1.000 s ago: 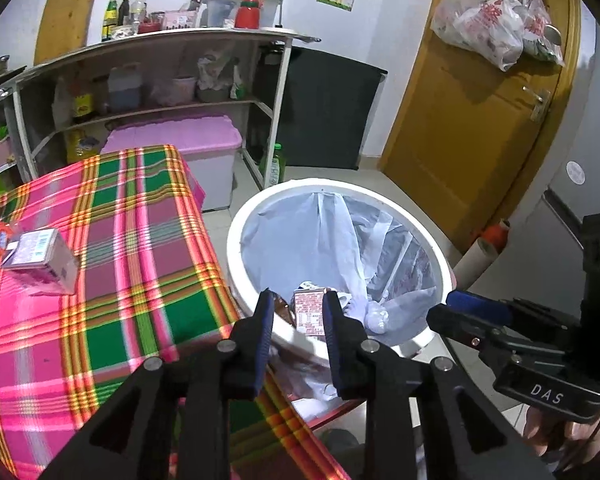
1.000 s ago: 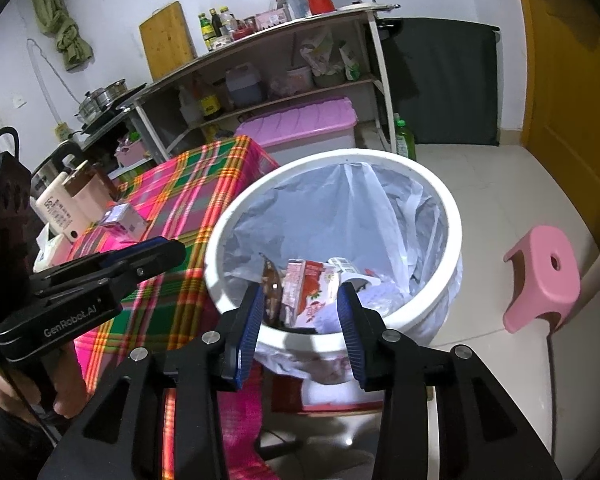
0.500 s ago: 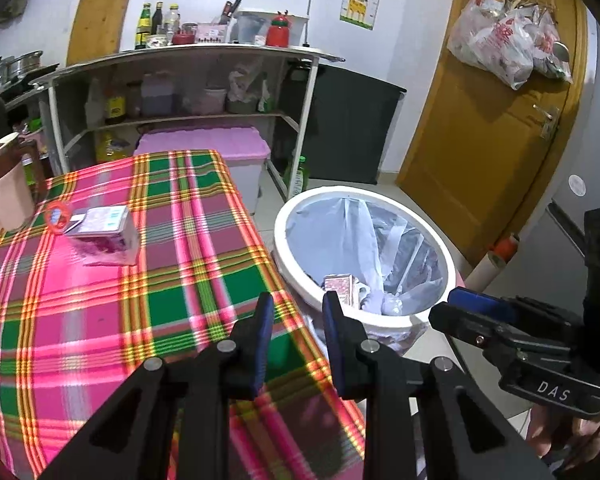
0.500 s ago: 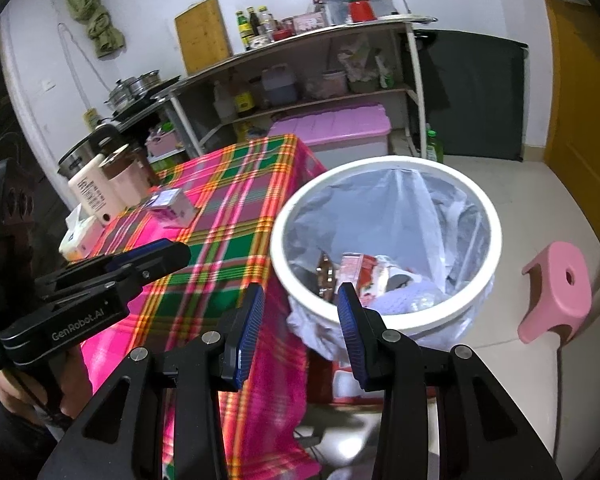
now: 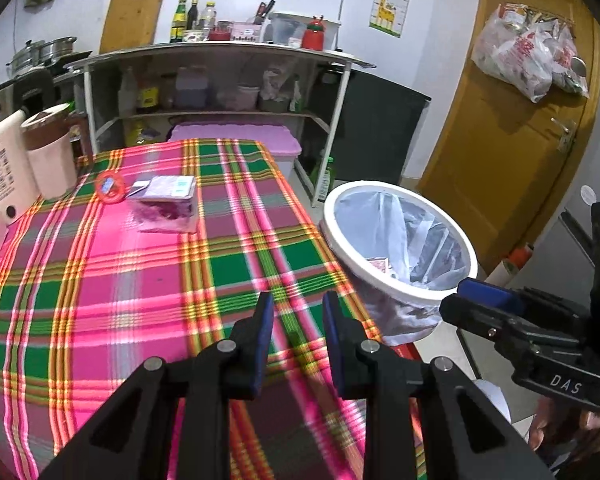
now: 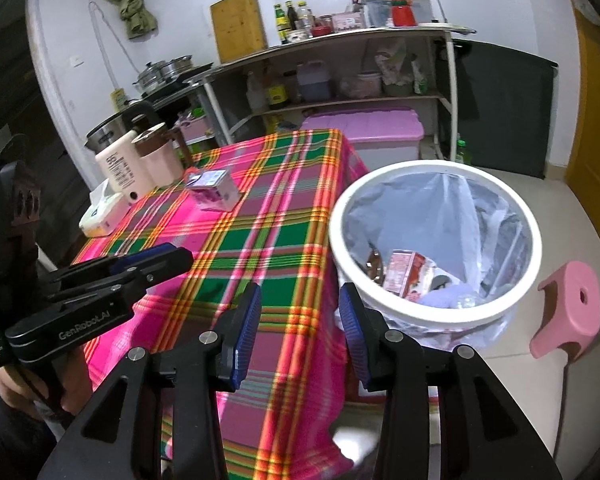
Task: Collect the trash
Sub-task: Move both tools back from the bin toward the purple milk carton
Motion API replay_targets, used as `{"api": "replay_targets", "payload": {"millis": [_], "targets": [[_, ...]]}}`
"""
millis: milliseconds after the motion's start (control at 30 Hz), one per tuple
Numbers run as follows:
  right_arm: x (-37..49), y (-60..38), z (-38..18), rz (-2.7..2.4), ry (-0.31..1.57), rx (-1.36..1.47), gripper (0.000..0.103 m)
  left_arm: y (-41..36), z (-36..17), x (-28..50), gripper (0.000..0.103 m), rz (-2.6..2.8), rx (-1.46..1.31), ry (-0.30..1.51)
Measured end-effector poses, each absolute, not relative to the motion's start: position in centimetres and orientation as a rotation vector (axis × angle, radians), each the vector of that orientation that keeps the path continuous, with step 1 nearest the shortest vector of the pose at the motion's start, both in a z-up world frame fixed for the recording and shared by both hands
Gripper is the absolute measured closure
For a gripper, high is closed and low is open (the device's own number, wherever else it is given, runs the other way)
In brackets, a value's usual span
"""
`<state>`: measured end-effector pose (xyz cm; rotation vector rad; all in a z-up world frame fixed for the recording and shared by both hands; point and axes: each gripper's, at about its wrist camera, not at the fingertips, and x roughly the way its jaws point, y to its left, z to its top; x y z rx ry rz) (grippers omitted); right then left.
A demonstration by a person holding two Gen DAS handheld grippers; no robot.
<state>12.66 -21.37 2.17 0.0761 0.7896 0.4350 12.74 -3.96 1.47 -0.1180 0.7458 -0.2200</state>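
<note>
A: Trash first. Where's the purple carton (image 5: pixel 166 204)?
B: On the plaid tablecloth (image 5: pixel 148 280), far end, roughly 10 o'clock from the left gripper (image 5: pixel 296 320) and well apart from it. A red ring-shaped scrap (image 5: pixel 109 186) lies just beside it at its 9 o'clock

A: The bin?
B: White waste bin (image 6: pixel 434 240) with a clear liner, off the table edge at 2 o'clock in the left wrist view. A red-and-white carton (image 6: pixel 406 274) and pale crumpled wrappers lie inside

A: Jaws?
B: Left gripper's are apart with nothing between, held over the cloth. Right gripper (image 6: pixel 298 320) likewise parted and empty, over the table's edge, bin at its 1 o'clock

A: Anything else on the table?
B: A beige kettle (image 6: pixel 120 170) and a pink jug (image 6: pixel 158 158) side by side at the far-left corner, tissue pack (image 6: pixel 102 214) in front of the kettle. Pink stool (image 6: pixel 568 312) on the floor at the bin's 4 o'clock
</note>
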Motion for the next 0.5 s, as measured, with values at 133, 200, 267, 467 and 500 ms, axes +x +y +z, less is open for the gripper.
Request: {"api": "replay_targets", "payload": {"millis": [133, 200, 267, 467, 500], "targets": [[12.4, -20.1, 2.0, 0.468, 0.797, 0.059, 0.061, -2.6, 1.1, 12.2, 0.077, -0.196, -0.130, 0.751], [12.4, -19.5, 2.0, 0.483, 0.799, 0.052, 0.061, -2.0, 1.0, 12.0, 0.077, -0.184, -0.135, 0.752], [12.3, -18.8, 2.0, 0.505, 0.800, 0.040, 0.061, -1.2, 1.0, 11.7, 0.077, -0.172, -0.141, 0.751], [12.5, -16.9, 2.3, 0.548, 0.789, 0.003, 0.061, 0.7, 1.0, 11.3, 0.077, -0.132, -0.160, 0.748], [12.6, -16.6, 2.3, 0.555, 0.787, -0.003, 0.060, 1.0, 0.9, 11.3, 0.077, -0.127, -0.162, 0.747]]}}
